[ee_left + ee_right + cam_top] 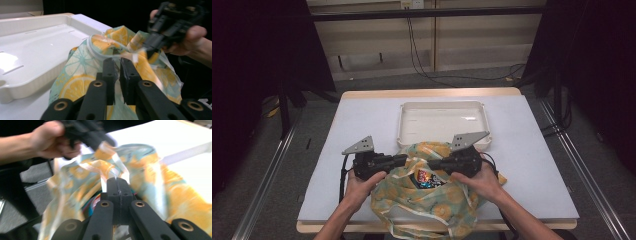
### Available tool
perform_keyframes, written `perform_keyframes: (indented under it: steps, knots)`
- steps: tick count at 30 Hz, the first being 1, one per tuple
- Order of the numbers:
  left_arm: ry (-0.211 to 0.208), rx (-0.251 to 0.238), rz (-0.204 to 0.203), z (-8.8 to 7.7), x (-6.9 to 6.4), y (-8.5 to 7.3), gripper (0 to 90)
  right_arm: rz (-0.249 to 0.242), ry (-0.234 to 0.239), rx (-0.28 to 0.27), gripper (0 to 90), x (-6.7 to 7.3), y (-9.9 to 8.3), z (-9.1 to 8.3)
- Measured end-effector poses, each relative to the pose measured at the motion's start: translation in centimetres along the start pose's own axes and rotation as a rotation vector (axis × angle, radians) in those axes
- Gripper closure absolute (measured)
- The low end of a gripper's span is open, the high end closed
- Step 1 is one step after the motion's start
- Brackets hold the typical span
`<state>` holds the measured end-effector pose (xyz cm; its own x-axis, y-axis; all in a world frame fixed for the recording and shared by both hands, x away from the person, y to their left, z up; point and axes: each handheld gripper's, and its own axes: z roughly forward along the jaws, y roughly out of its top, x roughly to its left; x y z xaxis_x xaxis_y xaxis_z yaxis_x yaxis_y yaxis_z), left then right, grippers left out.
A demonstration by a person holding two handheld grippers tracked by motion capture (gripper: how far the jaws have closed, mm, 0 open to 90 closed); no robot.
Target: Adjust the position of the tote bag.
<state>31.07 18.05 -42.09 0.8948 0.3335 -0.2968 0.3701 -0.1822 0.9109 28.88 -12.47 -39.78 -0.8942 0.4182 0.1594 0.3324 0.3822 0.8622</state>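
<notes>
1. Clearly, the main risk is the bag (432, 192) slipping. The right gripper (432, 164) is clenched on a thin fold of the cloth rim, jaws pressed flat together in the right gripper view (117, 185). So little fabric could pull free if the hands spread the mouth too hard.
2. The left gripper (404, 160) looks weaker. In the left gripper view (117, 65) a narrow gap stands between its jaws, with the white hem just in front of the tips. Whether it truly pinches the cloth I cannot tell; if not, that side would drop and the mouth would fall shut.
3. A colourful packet (426, 177) lies inside the opening. Lifting or tilting the bag with only one edge held could spill it onto the table (362, 120).
4. The bag is soft cloth, pale green with orange citrus slices and a white hem. It sits crumpled at the near edge of the table, between both hands, its far side touching or overlapping the empty white tray (443, 107). Its loose tail hangs over the table edge toward the person.
</notes>
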Motion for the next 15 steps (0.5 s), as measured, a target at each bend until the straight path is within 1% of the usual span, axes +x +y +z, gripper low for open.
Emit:
perform_keyframes:
  steps: [1,2,4,5,6,7,8,9,11,12,13,14,15]
  knots:
    - [0.008,-0.003,0.0,-0.3,-0.2,0.1,81.4,0.0,-0.01,-0.002,90.0,-0.5,0.2,0.1]
    - [0.008,-0.013,0.012,-0.8,-0.3,0.3,81.4,0.005,-0.022,-0.006,90.0,-0.9,0.4,0.3]
    - [0.003,-0.026,0.014,-1.5,-0.6,0.5,81.4,0.027,-0.037,-0.018,90.0,-2.0,0.8,0.7]
    - [0.003,-0.026,0.014,-1.5,-0.6,0.5,81.4,0.031,-0.042,-0.02,90.0,-2.3,0.9,0.8]
    - [-0.01,-0.039,0.024,-2.0,-1.1,0.7,81.5,0.036,-0.051,-0.021,90.0,-2.8,1.0,1.0]
    - [-0.01,-0.039,0.024,-2.0,-1.1,0.7,81.5,0.036,-0.051,-0.021,90.0,-2.8,1.0,1.0]
    - [-0.02,-0.028,0.038,-2.2,-1.6,0.8,81.5,0.045,-0.058,-0.029,90.0,-3.3,1.4,1.3]
    - [-0.029,-0.02,0.048,-2.2,-1.9,0.7,81.6,0.048,-0.057,-0.033,90.0,-3.5,1.5,1.4]
    - [-0.039,-0.001,0.051,-1.6,-2.4,0.4,81.8,0.045,-0.071,-0.03,90.0,-3.8,1.9,1.6]
    - [-0.052,0.012,0.055,-1.4,-2.5,0.2,81.8,0.049,-0.079,-0.024,90.0,-4.1,2.1,1.8]
    - [-0.061,0.035,0.057,-1.0,-2.5,0.0,81.8,0.048,-0.082,-0.021,90.0,-4.3,2.2,1.9]
    - [-0.063,0.046,0.049,-0.5,-2.6,-0.3,81.8,0.05,-0.093,-0.017,90.0,-4.6,2.3,2.0]
    - [-0.063,0.046,0.049,-0.5,-2.6,-0.3,81.8,0.059,-0.103,-0.014,90.0,-5.0,2.3,2.1]
